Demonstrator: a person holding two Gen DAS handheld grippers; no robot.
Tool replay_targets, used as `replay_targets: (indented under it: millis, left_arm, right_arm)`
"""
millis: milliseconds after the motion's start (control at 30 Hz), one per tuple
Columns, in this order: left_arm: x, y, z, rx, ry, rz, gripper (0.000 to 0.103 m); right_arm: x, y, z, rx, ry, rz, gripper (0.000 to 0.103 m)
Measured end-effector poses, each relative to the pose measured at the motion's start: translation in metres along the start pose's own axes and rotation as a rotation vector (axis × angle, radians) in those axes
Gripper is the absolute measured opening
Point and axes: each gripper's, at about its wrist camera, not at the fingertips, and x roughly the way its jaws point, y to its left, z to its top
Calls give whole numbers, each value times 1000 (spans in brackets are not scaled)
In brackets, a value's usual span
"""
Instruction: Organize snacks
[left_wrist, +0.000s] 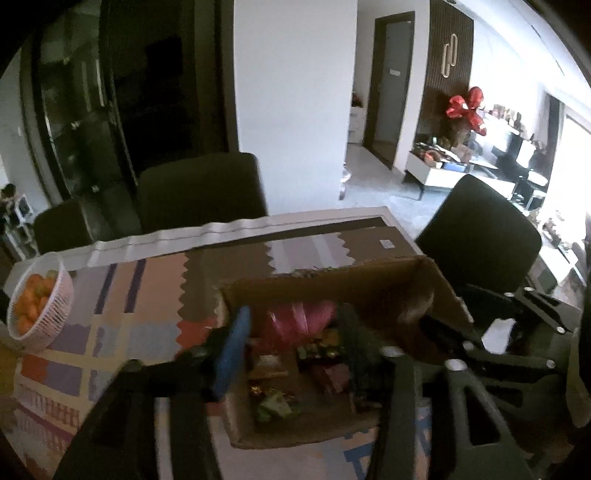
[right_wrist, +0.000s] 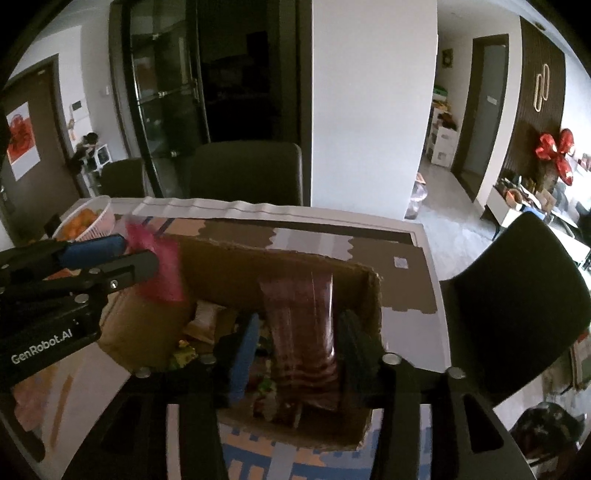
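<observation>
An open cardboard box (left_wrist: 332, 282) (right_wrist: 258, 264) sits on the patterned table mat and holds several small wrapped snacks (left_wrist: 321, 350). My left gripper (left_wrist: 293, 347) hangs over the box's left side. A pink bag (left_wrist: 301, 317) lies between its blue and black fingers, with a gap on each side, so the jaws are open. In the right wrist view the same bag (right_wrist: 162, 269) is a blur at the left gripper's (right_wrist: 136, 253) tips. My right gripper (right_wrist: 299, 354) straddles a dark red see-through bag (right_wrist: 299, 325) standing in the box's right end; its pads stand just off the bag.
A white basket of oranges (left_wrist: 37, 306) (right_wrist: 88, 221) stands at the table's far left. Dark chairs (left_wrist: 201, 192) (left_wrist: 480, 229) ring the far side and right end. The right gripper's body (left_wrist: 480, 343) is close beside the left one over the box.
</observation>
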Motion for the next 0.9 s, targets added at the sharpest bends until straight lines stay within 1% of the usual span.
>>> replay_targets:
  millis: [33, 100, 167, 200, 333, 400, 433, 500, 567, 633, 700, 800, 900]
  left_arm:
    - [-3, 0, -1, 6, -13, 17, 62]
    - [-9, 0, -5, 18, -30, 45, 62]
    - [-17, 1, -10, 22, -43, 59, 63]
    - [-22, 1, -14, 22, -53, 68, 65]
    - [-46, -1, -31, 26, -97, 98, 69]
    - [-57, -1, -39, 26, -116, 109, 71]
    - [-64, -1, -44, 26, -129, 113, 73]
    - [-79, -3, -55, 27, -147, 126, 74]
    - [-91, -4, -63, 24, -163, 129, 76]
    - [-103, -6, -71, 19, -183, 123, 81]
    - [-117, -9, -83, 26, -206, 127, 83]
    - [-132, -13, -95, 26, -230, 129, 86]
    - [-145, -17, -108, 25, -240, 123, 89]
  right_arm:
    - [-1, 1, -1, 0, -2, -12, 61]
    - [-6, 1, -4, 1, -11, -37, 62]
    - [-12, 1, -8, 4, -18, -30, 63]
    - [-15, 0, -10, 8, -20, -28, 63]
    - [-37, 1, -22, 22, -64, -40, 69]
    - [-48, 5, -26, 18, -85, -42, 70]
    - [-55, 7, -30, 17, -97, -44, 72]
    - [-65, 7, -36, 22, -119, -47, 74]
    - [-79, 8, -45, 32, -146, -47, 77]
    - [-89, 9, -51, 40, -165, -40, 78]
    - [-101, 11, -59, 50, -187, -33, 78]
    - [-119, 12, -71, 57, -220, -40, 82]
    - [-134, 17, -82, 43, -249, -49, 83]
